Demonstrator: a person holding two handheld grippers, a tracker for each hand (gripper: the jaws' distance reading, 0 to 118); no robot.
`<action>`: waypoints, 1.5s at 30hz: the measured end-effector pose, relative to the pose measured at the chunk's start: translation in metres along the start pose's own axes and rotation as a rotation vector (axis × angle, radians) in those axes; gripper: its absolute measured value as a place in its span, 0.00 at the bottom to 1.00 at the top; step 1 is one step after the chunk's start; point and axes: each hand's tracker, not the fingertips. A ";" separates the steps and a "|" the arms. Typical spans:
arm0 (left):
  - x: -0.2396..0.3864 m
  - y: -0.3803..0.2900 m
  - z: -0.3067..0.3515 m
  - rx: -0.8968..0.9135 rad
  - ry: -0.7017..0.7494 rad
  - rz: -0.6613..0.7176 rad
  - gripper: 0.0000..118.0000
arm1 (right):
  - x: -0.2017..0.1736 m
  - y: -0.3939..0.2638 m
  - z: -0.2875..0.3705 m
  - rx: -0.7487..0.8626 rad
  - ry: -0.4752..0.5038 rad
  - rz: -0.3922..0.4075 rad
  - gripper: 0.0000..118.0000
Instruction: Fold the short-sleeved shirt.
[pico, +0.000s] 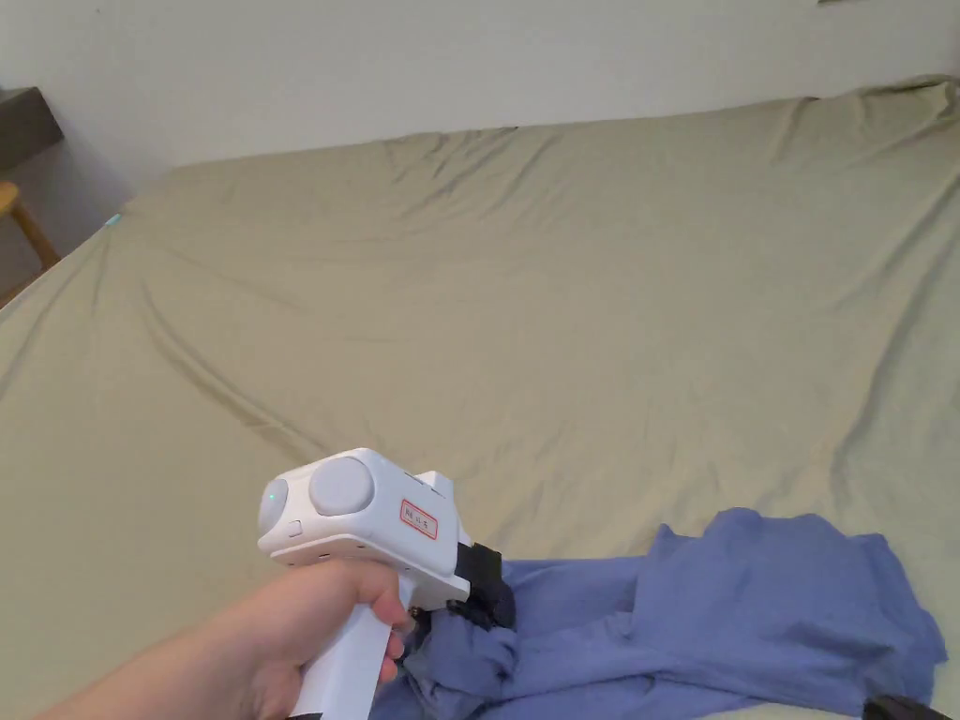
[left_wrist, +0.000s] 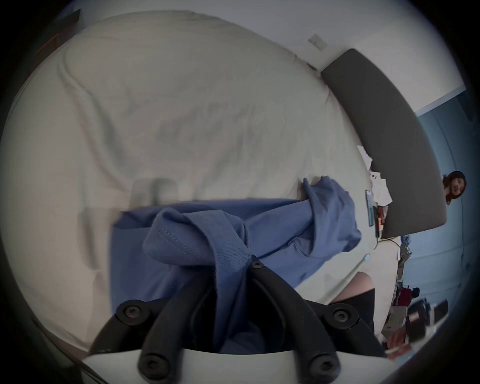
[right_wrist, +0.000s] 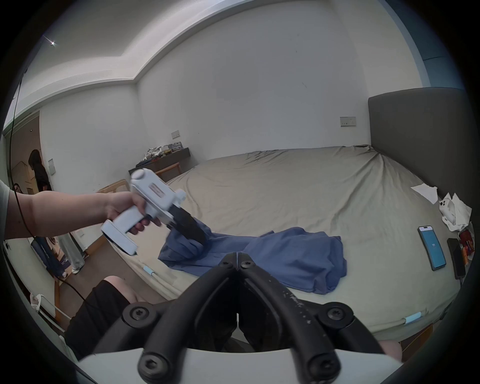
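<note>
A blue short-sleeved shirt (pico: 750, 609) lies crumpled near the front edge of the bed (pico: 562, 328), on its olive sheet. A hand holds my white left gripper (pico: 483, 600), which is shut on the shirt's left end and lifts a bunch of fabric a little. In the left gripper view the stitched hem of the shirt (left_wrist: 181, 241) is folded over and pinched in the left gripper (left_wrist: 233, 265). My right gripper (right_wrist: 237, 256) is shut with nothing between its jaws and hovers before the shirt (right_wrist: 293, 254), near the bed's front edge. The left gripper (right_wrist: 200, 239) bites the shirt's left end.
A phone with a lit screen (right_wrist: 432, 248), a dark device and crumpled tissues (right_wrist: 454, 210) lie on the bed by the grey headboard (right_wrist: 420, 135). A wooden chair (pico: 23, 225) stands past the bed's left side. A person (right_wrist: 39, 171) stands far off by the door.
</note>
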 end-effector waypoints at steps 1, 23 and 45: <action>0.005 0.000 -0.009 -0.012 0.003 0.020 0.09 | 0.002 -0.002 0.003 -0.002 -0.011 0.002 0.01; 0.053 -0.066 -0.021 0.151 0.126 -0.027 0.00 | 0.023 -0.020 0.012 -0.024 -0.001 -0.024 0.01; -0.155 -0.075 0.057 0.250 -0.261 0.085 0.99 | 0.005 -0.007 -0.005 -0.060 0.025 0.006 0.01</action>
